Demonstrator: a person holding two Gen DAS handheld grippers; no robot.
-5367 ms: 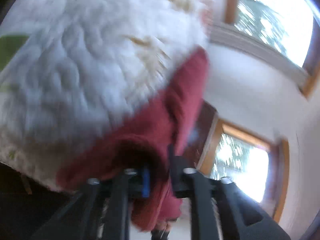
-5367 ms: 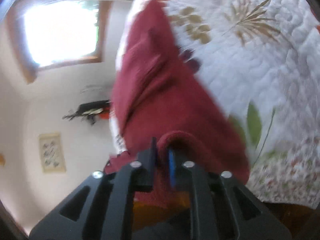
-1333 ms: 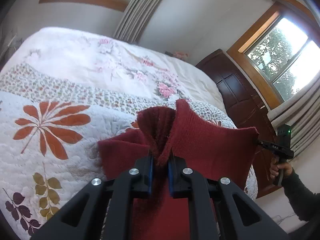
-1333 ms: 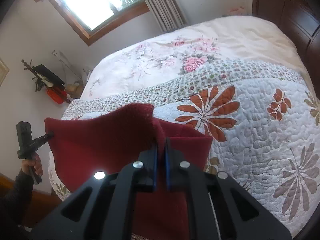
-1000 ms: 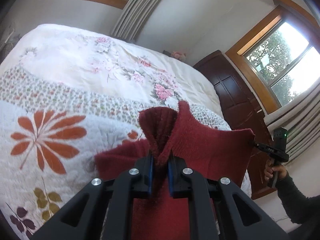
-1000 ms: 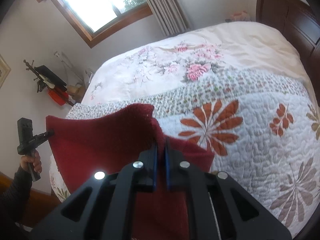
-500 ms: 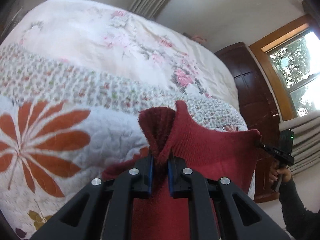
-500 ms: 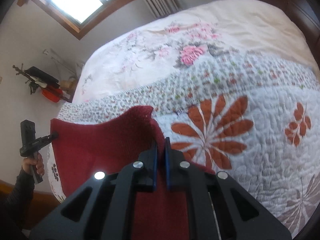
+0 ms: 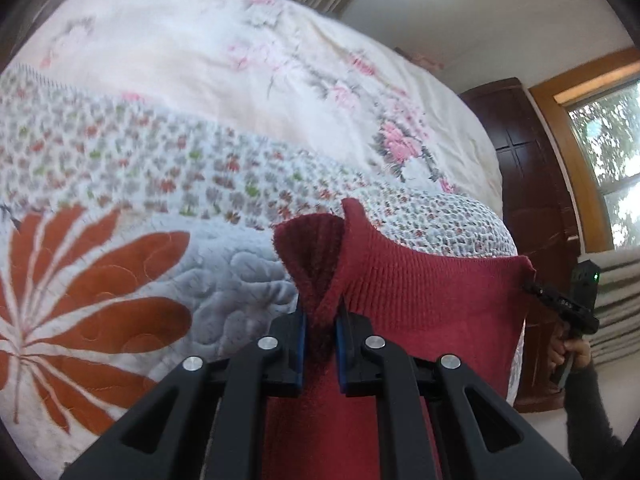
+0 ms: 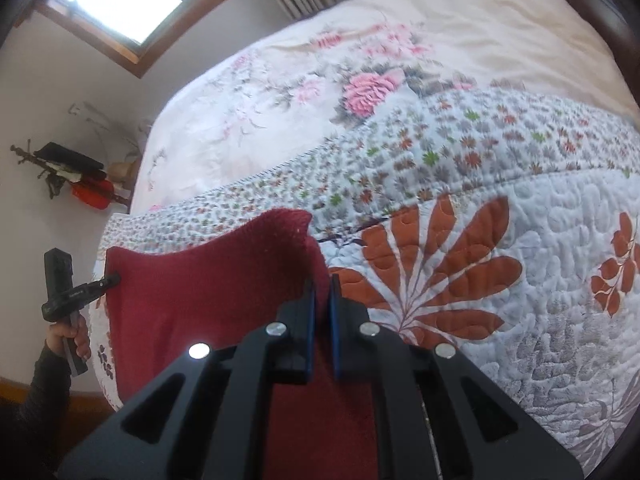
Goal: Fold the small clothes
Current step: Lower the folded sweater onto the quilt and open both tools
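Red garment (image 9: 420,292): knitted cloth, fine ribbed texture, matt, slightly fuzzy at the raised corner.

Left gripper (image 9: 321,320): matt black plastic body, smooth; small bright metal fasteners on top; inner pads (image 9: 301,344) blue, matt, clamped on the knit.

Right gripper (image 10: 321,292): same matt black plastic, shiny metal screw heads, thin blue pads (image 10: 335,320) pinching the cloth.

Quilt (image 10: 540,288): stitched cotton-like cloth, puffy quilted relief, matt, printed orange leaves.

Bedspread (image 9: 200,52) beyond it: smoother cream cloth, floral print, soft creases.

Headboard (image 9: 532,184): dark wood, panelled, faint sheen.

Window frame (image 9: 560,128): lighter varnished wood.

Sleeve (image 10: 36,396): dark knit, matt.
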